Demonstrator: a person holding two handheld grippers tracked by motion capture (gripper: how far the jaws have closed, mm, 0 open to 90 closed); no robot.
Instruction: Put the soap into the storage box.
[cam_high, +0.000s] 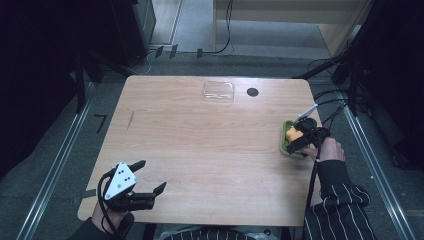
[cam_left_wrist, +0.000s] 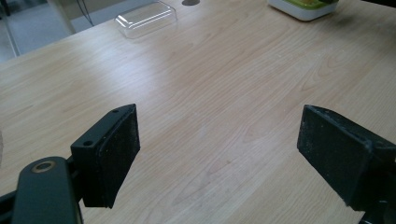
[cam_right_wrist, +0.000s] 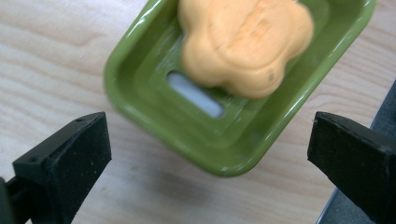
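Note:
A green soap dish sits near the table's right edge, with an orange flower-shaped soap lying in it. My right gripper hovers just above the dish, a hand in a striped sleeve behind it. In the right gripper view the jaws stand wide open on either side of the dish, touching neither it nor the soap. My left gripper rests at the near left of the table. Its jaws are open over bare wood.
A clear plastic lid lies at the far middle of the table, with a small black round mark beside it. From the left gripper, the lid and the dish are far off. Cables trail off the right edge.

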